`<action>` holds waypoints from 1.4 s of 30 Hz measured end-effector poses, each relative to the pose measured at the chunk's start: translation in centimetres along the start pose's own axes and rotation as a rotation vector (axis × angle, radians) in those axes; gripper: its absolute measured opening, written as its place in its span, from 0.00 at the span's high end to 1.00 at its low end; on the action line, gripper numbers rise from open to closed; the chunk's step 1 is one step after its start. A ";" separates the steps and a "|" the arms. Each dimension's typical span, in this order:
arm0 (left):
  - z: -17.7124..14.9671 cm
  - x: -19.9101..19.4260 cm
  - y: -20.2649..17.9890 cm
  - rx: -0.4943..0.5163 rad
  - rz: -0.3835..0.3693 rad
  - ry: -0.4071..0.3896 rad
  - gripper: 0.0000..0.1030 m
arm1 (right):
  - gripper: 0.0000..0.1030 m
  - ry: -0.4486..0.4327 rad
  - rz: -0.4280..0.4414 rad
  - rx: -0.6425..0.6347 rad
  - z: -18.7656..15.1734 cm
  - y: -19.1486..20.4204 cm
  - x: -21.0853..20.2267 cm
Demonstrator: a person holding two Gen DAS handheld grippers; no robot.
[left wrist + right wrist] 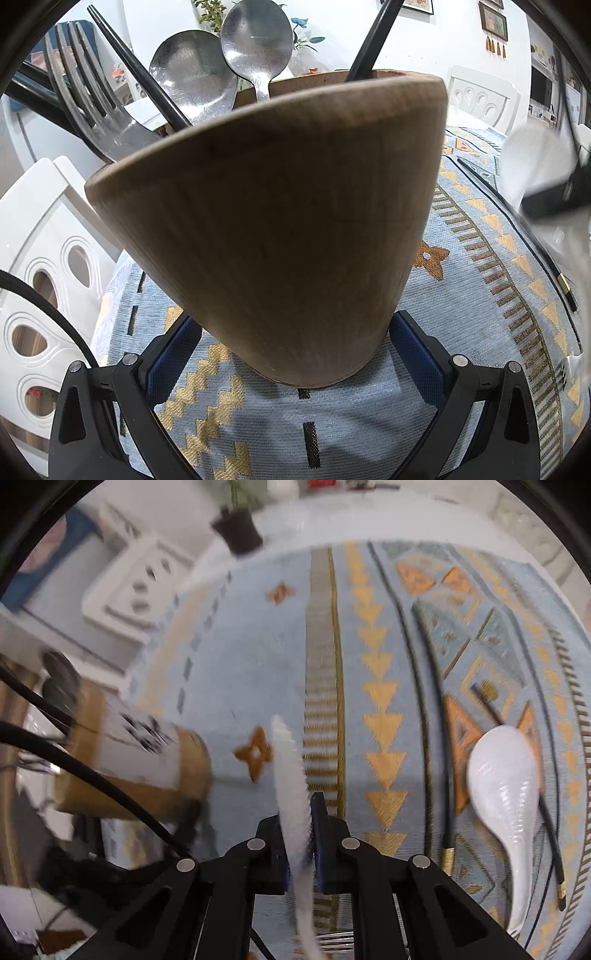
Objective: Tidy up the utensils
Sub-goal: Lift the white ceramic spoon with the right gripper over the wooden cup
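Note:
A brown wooden utensil holder (280, 221) stands tilted on the patterned cloth, and my left gripper (295, 350) is shut on its base, a blue pad on each side. In it stand a fork (92, 110), two metal spoons (195, 74) and black chopsticks (140, 74). My right gripper (301, 834) is shut on a white spoon (291, 775), seen edge-on and blurred. The holder (140, 760) lies to its left. A second white spoon (506, 775) rests on the cloth at the right, across black chopsticks (436, 738). A fork (336, 941) shows under the right gripper.
A blue and gold tablecloth (240, 664) covers the round table. White chairs (48, 258) stand at its edge. A potted plant (240, 531) sits at the far side. Black cables (92, 775) run past the holder.

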State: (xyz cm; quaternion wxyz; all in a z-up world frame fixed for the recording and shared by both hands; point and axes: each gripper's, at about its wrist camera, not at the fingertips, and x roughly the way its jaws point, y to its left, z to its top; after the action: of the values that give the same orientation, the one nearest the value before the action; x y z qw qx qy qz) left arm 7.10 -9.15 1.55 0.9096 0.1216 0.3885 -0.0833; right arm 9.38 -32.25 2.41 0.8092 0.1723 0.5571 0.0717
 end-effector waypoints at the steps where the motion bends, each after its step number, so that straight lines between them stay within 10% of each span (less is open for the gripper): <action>1: 0.0 0.0 0.0 0.000 0.000 0.000 0.01 | 0.92 -0.030 0.012 0.009 0.1 -0.2 -0.9; 22: 0.0 0.0 0.0 0.000 0.000 0.000 0.01 | 0.91 -0.611 0.316 -0.074 5.4 10.2 -17.9; 42: 0.0 0.0 0.0 0.000 0.000 0.000 0.01 | 0.91 -0.510 0.339 -0.181 6.1 15.1 -7.5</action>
State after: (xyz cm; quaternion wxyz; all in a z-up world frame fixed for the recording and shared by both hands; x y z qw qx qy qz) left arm 7.10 -9.17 1.57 0.9095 0.1217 0.3887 -0.0832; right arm 13.45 -21.70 16.33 0.9113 0.2024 0.2912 0.2093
